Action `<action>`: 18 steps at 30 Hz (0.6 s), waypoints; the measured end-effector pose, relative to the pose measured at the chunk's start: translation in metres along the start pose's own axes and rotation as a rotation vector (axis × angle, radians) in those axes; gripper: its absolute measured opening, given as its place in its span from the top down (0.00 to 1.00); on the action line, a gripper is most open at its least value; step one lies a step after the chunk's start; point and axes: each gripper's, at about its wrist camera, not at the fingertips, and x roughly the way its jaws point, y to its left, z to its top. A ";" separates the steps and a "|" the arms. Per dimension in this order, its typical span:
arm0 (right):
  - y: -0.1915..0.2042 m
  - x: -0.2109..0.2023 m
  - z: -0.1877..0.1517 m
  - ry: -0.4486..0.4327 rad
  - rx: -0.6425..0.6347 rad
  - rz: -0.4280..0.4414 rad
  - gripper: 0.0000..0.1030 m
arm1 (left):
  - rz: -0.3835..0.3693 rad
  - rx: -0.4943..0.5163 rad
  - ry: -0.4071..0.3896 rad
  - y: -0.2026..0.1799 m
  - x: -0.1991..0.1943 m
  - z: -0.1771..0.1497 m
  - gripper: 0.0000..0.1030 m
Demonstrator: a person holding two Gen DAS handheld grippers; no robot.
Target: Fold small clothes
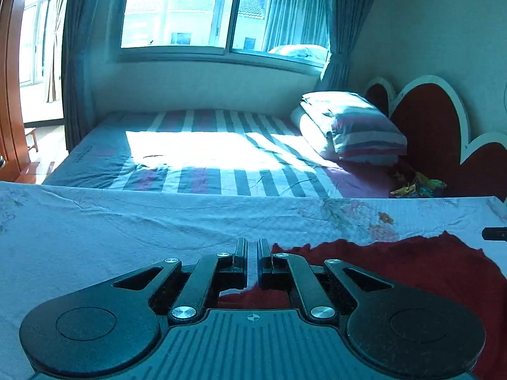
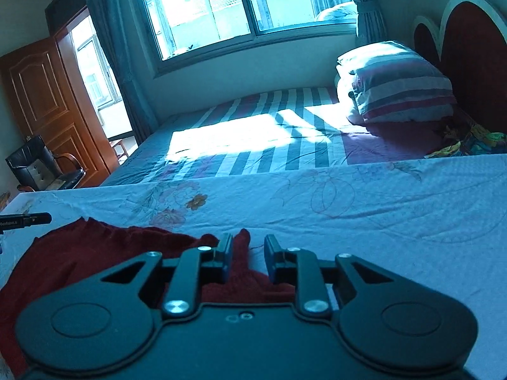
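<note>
From my left wrist camera, the left tool [image 1: 252,247] showed its two flat black fingers drawn together, only a thin slit between the pads, and I could see nothing caught in them. The dark red garment [image 1: 396,272], a soft, fuzzy knit with a ragged, wavy upper edge, lay on the bench [image 1: 95,237] just right of those fingers and ran under the tool's right side. The bench wore a pale, faintly dimpled cloth, creased, with printed flowers just beyond the garment's edge. Beyond the bench stood a bed [image 1: 206,158] in a striped sheet, a sunlit patch across it. A striped pillow [image 1: 358,126] sat plump on folded bedding, far beyond the garment, against a scalloped red headboard [image 1: 431,126] trimmed in white.

From my right wrist camera, the right tool [image 2: 246,243] held its fingers apart, and they had just been opening. A peak of the red garment [image 2: 95,247] stood up in the gap, against the left finger; the right pad was clear of it. The rest of the knit spread in a rumpled mound to the left. The tip of the other tool [image 2: 28,219], a slim black bar, lay just beyond the garment's far left edge. A panelled wooden door [image 2: 41,95] and a black padded chair [image 2: 38,164] stood far off beyond that.
</note>
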 end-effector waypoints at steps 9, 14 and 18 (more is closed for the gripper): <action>0.141 -0.023 -0.065 0.098 -0.256 0.171 0.73 | -0.012 0.224 0.094 -0.100 -0.049 -0.068 0.77; 0.132 -0.022 -0.093 0.155 -0.469 -0.025 0.62 | -0.018 0.222 0.106 -0.043 -0.072 -0.087 0.85; 0.079 -0.047 -0.085 0.164 -0.321 -0.050 0.66 | 0.018 0.217 0.104 -0.033 -0.090 -0.085 0.88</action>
